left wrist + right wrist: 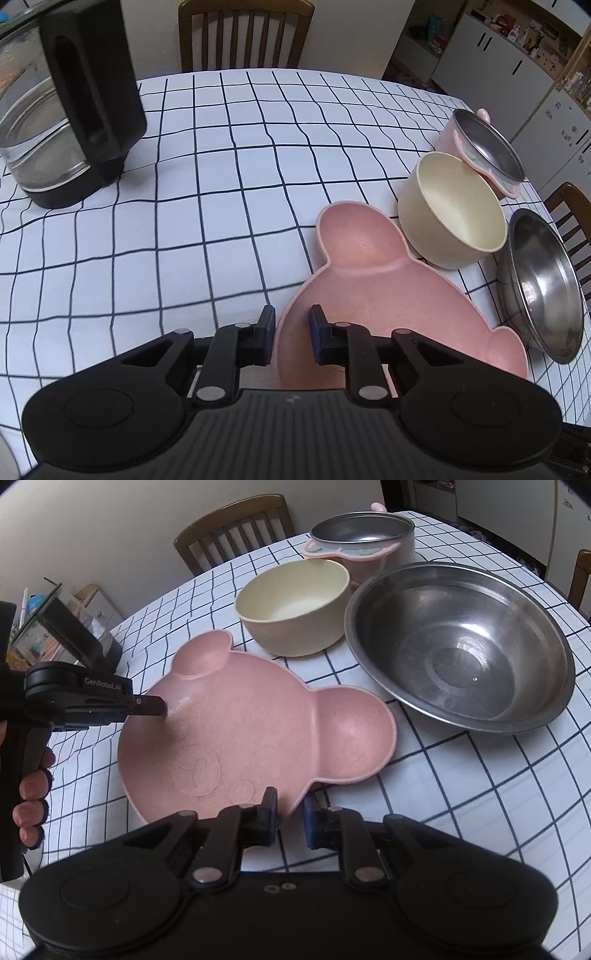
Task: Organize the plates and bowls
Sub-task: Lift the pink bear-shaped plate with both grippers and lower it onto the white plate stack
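On the checked tabletop [221,166], a pink bear-shaped plate [240,720] is gripped at two points of its rim. The left gripper [292,334] is closed on the plate's rim, with one jaw outside the wall and the other inside the main well; in the right wrist view the same gripper [162,706] is seen reaching in over the plate's left edge, held by a hand [31,794] at the frame's side. The right gripper [290,814] is narrowed on the near rim of the plate, beside the notch under one ear, one jaw over the plate's inner surface and the other just outside the edge.

Just beyond the plate, a cream bowl [293,605] is set upright, close to the plate's ear compartment. Behind the cream bowl, and touching or nearly touching it, a pink pot with a steel liner [364,535] is placed. Beside the plate on the side away from the left gripper, a wide steel bowl [458,646] is found, near the plate's other ear; whether the two touch cannot be told.

Well apart from the plate, across the tabletop, a glass kettle with a black handle [74,110] is stood. Wooden chairs [243,33] are drawn up at the far edge.
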### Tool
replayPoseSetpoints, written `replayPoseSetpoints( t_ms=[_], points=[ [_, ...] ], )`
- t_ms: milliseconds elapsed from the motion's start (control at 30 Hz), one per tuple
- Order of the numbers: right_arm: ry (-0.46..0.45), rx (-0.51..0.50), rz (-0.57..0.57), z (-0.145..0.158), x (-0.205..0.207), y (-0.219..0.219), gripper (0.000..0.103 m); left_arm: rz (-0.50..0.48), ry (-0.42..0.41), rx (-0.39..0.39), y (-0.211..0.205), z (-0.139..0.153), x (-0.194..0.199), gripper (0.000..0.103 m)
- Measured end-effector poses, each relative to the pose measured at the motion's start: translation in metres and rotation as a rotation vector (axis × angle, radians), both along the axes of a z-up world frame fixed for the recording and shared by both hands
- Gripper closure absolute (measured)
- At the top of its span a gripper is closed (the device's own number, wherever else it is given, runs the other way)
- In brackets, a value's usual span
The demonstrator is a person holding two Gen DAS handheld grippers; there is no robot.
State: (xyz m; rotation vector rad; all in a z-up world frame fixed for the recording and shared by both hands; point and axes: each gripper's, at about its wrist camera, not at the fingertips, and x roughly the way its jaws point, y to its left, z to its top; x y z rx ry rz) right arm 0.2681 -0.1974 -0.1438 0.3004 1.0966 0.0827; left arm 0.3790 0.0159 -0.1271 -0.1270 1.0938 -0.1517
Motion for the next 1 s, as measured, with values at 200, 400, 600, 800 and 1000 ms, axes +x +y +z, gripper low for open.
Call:
replayPoseSetpoints(
  t_ms=[200, 400, 600, 800, 1000],
  points=[
    [-0.015, -0.004, 0.036, 0.014, -0.012, 0.001, 0.088, 0.011, -0.017, -0.008, 0.011, 0.022, -0.033, 0.084],
    [-0.029, 0.001, 0.092, 0.033, -0.03, 0.002, 0.088, 0.03, -0.032, -0.03, 0.025, 0.045, -0.078, 0.084],
    [-0.049, -0.007, 0.183, 0.052, -0.053, 0.007, 0.088, 0.054, -0.057, -0.026, 0.035, 0.06, -0.13, 0.084],
    [-0.07, -0.025, 0.263, 0.066, -0.078, 0.013, 0.088, 0.064, -0.068, -0.015, 0.042, 0.066, -0.184, 0.084],
    [-0.108, -0.061, 0.345, 0.071, -0.104, 0.022, 0.089, 0.083, -0.059, -0.025, 0.05, 0.06, -0.229, 0.084]
  ],
)
